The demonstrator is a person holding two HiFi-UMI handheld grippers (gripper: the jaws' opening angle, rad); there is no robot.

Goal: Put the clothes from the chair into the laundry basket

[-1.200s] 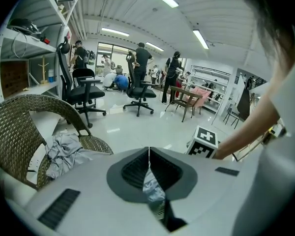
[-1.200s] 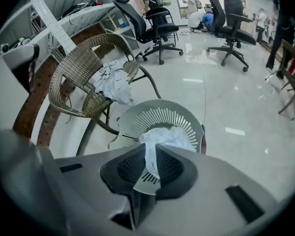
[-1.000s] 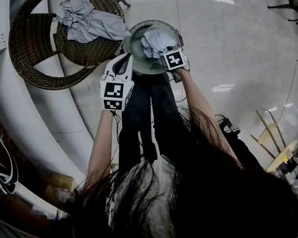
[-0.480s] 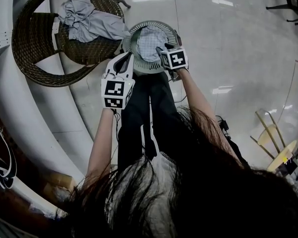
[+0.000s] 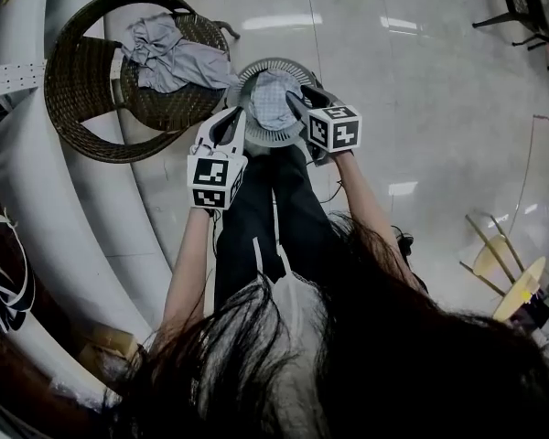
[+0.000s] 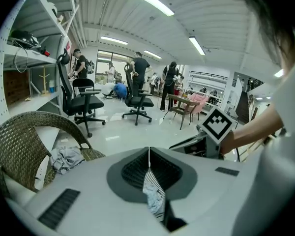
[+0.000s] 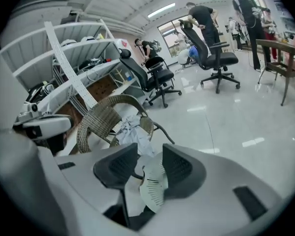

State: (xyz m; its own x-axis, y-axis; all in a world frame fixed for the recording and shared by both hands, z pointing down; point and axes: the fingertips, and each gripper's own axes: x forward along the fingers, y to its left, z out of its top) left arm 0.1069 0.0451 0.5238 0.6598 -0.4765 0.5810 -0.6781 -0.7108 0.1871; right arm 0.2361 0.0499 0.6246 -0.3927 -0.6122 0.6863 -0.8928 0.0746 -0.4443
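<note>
Risen off laundry basket point(image 5: 284, 61): right hand-held gripper point(image 5: 296, 99), apart, narrowing, empty; left hand-held gripper point(image 5: 233, 117) together; clothes point(image 5: 178, 58) stretch basketward.

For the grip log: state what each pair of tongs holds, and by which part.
Nothing is held. The right tongs stand open and empty by the laundry basket; the left tongs are shut on nothing.

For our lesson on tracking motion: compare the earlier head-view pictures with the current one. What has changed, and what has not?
The right gripper has lifted up and away from the basket. Its jaws stand apart and empty, having just closed slightly. The cloth it was at now lies flat in the basket. Unchanged: the left gripper, shut beside the basket, and the clothes on the chair.
</note>
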